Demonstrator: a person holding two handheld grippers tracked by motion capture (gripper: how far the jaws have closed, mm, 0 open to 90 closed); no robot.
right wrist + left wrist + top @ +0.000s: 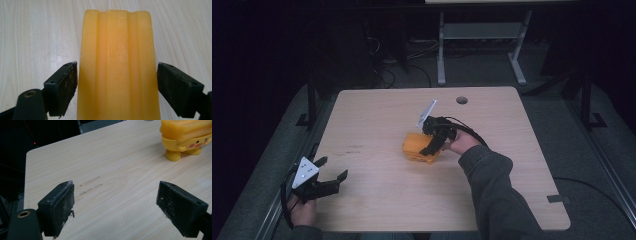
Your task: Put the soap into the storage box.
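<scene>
Jaws of the right gripper (435, 141) stand apart astride the yellow toy (418, 147) at the centre of the tabletop (377, 120), apparently lined up to clamp it, while the left gripper (331, 170) waits gaping at eight o'clock.

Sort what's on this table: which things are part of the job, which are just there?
In the job:
- yellow toy figure, with orange ridged top
- right hand-held gripper, jaws open either side of that top

Just there:
- left hand-held gripper, open over bare table
- cable hole
- scuff marks
</scene>
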